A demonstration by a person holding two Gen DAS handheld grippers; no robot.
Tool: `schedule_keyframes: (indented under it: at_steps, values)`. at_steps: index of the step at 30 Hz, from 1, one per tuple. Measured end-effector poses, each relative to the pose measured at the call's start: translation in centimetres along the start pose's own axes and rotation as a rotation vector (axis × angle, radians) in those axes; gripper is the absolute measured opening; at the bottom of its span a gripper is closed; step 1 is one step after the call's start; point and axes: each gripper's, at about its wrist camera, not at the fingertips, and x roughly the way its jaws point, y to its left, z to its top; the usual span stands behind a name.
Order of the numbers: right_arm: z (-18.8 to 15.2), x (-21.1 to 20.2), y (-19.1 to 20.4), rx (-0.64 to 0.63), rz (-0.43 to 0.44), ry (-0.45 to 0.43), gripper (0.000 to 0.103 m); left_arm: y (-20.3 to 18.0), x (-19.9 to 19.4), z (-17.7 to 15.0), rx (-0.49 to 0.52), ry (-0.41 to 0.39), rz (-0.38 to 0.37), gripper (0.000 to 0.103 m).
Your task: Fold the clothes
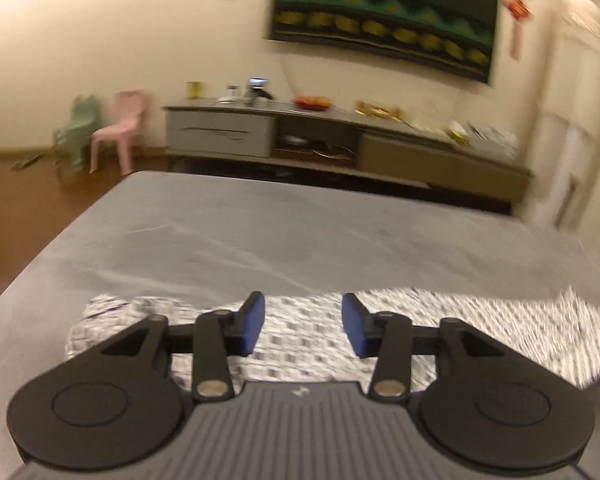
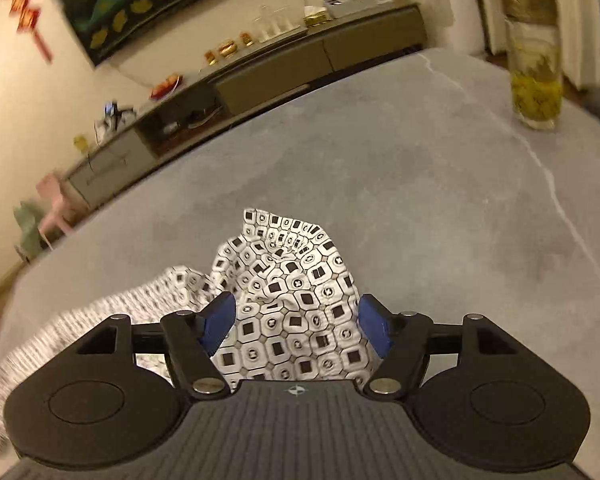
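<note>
One patterned garment (image 2: pixel 292 300) lies rumpled on grey table (image 2: pixel 380 184). Left gripper (image 1: pixel 303 328) angled down above it, fingers (image 1: pixel 254 326) apart, empty. Right gripper (image 2: pixel 298 326) likewise tilted, fingers (image 2: pixel 220 320) wide, cloth beneath, ungripped.
</note>
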Motion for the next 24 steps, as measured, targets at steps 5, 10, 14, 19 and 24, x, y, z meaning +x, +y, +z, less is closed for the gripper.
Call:
schedule_keyframes:
  at_steps: [5,10,14,19,24]
  values:
    - [1.0,-1.0,0.8,-0.157,0.036,-0.069,0.005,4.1,0.3,0.4,-0.133,0.006,0.093,0.039]
    - [2.3,-6.0,-2.4,0.002,0.051,-0.325,0.000,13.4,-1.0,1.7,-0.334,0.016,0.152,0.038]
    - [2.4,-4.2,-3.7,0.089,0.005,-0.229,0.000,14.3,0.8,0.0,-0.321,0.135,0.068,0.052]
    - [1.3,-1.7,-2.5,0.128,0.028,-0.084,0.014,11.6,3.8,-0.9,-0.302,0.217,-0.094,0.070]
    - [0.3,1.6,0.9,-0.039,-0.024,0.014,0.042,8.0,7.3,-0.2,-0.116,0.222,0.002,0.005]
